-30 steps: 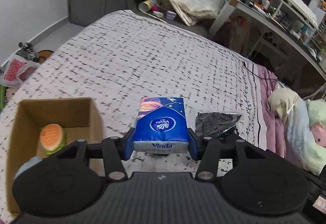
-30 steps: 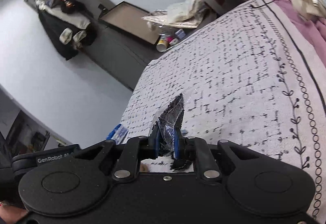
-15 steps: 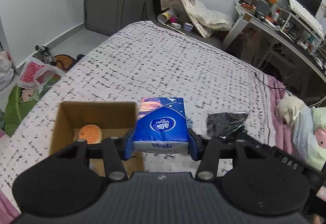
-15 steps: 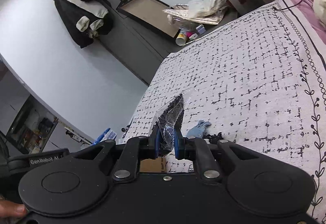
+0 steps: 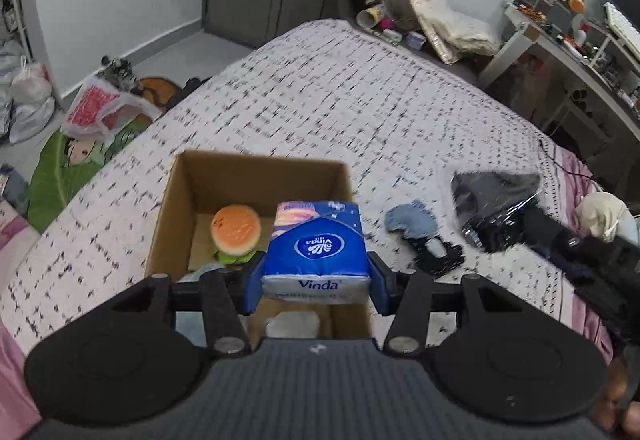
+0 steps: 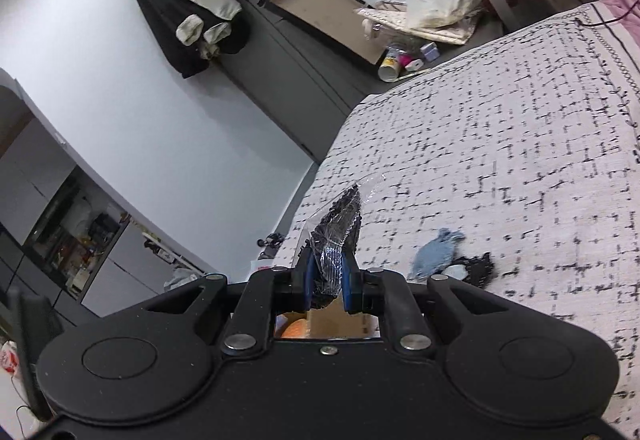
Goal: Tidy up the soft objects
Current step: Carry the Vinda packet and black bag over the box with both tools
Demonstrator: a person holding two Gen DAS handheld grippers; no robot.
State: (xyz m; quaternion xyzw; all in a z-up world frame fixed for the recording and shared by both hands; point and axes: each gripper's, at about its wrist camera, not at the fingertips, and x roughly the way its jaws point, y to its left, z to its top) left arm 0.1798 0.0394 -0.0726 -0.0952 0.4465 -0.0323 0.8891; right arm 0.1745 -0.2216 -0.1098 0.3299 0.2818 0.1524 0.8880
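Setting: a bed (image 5: 360, 92) with a white, black-flecked cover in a cluttered bedroom; an open cardboard box (image 5: 176, 208) sat on the near left part of it
Left gripper (image 5: 316, 280): clenched on a blue tissue pack (image 5: 316, 244), pads pressing its two sides, the pack level and hanging over the box's right half
Right gripper (image 6: 329, 286): pinched tight on a clear bag (image 6: 334, 236) of black pieces, held up off the cover, right of the box
Already in the box: a plush burger (image 5: 236, 230) against the far left floor, something pale near the front wall, too hidden to name
Loose on the bed: a small blue cloth (image 5: 412, 220) and a black item (image 5: 440, 256) touching it, just right of the box
Step in hand, as I judged it: carrying the pack in for a drop
Doing it well: bring the pack lower inside the walls, over the bare floor right of the burger, keep it flat, then let the jaws part; releasing high risks it tipping on the right rim
Bag: should wait clear until the left hand leaves, then go in beside the pack
Remaining: the cloth and black item were not yet collected
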